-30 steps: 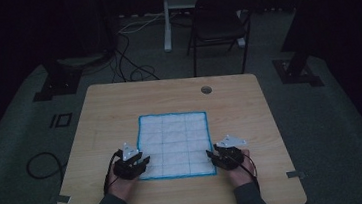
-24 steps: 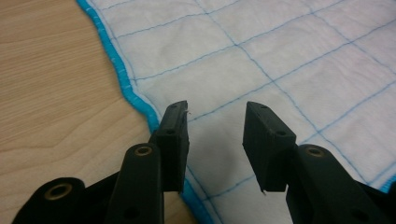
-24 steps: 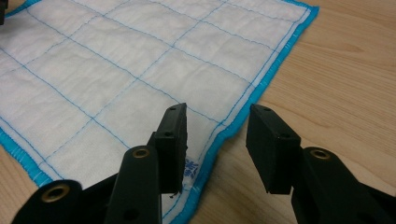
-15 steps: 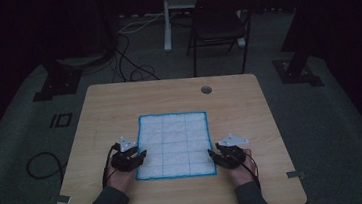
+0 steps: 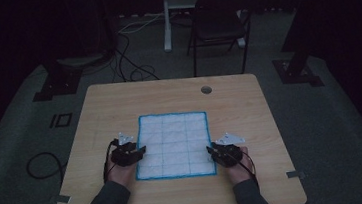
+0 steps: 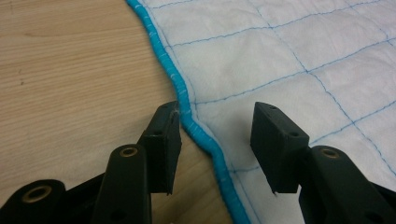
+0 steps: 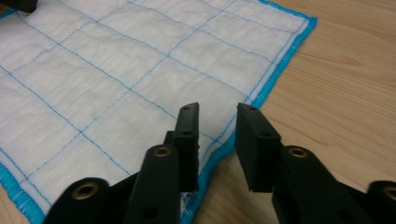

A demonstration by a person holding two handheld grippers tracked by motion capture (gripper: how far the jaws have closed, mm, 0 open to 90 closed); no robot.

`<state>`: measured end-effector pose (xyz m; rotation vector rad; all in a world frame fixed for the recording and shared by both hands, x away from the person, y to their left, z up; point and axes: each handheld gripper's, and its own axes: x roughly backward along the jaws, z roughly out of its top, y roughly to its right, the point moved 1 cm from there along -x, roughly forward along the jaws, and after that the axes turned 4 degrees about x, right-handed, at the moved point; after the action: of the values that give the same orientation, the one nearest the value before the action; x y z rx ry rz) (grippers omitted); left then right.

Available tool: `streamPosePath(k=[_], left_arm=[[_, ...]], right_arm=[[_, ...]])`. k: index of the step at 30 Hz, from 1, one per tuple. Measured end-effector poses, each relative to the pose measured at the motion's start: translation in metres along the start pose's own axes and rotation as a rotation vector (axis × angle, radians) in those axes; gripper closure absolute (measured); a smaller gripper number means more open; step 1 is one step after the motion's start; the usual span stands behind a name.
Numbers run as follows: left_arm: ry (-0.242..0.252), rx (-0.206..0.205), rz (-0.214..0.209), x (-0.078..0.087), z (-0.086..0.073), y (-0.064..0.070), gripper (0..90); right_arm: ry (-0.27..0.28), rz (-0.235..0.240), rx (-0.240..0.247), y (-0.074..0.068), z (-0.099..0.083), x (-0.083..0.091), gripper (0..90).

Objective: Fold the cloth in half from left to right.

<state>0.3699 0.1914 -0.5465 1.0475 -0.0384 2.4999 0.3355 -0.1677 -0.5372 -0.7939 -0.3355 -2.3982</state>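
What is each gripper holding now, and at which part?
Nothing is held yet. The left gripper is open astride the quilted cloth's blue edge; the right gripper is open over the opposite edge, near a corner.

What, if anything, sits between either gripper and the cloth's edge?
Nothing visible. The left gripper has its open jaws astride the blue-edged quilted cloth at its left hem, and the right gripper stands open over the right hem, on bare wooden table.
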Motion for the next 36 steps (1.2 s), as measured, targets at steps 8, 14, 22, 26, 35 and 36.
streamPosePath(k=[8,14,22,26,35,36], left_arm=[[0.02,-0.004,-0.002,-0.005,0.001,0.003,52.9],[0.029,-0.011,0.0,-0.009,0.003,0.006,52.9],[0.028,-0.047,0.033,-0.012,0.003,0.018,63.3],[0.029,-0.03,0.015,-0.011,0.003,0.019,77.8],[0.01,-0.012,-0.001,-0.008,0.003,0.01,84.5],[0.01,-0.012,-0.001,-0.008,0.003,0.01,84.7]], right_arm=[[-0.065,0.001,0.002,0.001,-0.005,-0.014,77.3],[-0.07,0.009,0.003,0.002,-0.005,-0.015,75.8],[-0.068,0.015,-0.002,0.002,-0.006,-0.015,75.2],[-0.067,0.018,-0.008,0.002,-0.006,-0.015,75.1],[-0.081,0.034,0.014,-0.007,-0.006,-0.012,75.2],[-0.081,0.034,0.014,-0.007,-0.006,-0.012,75.2]])
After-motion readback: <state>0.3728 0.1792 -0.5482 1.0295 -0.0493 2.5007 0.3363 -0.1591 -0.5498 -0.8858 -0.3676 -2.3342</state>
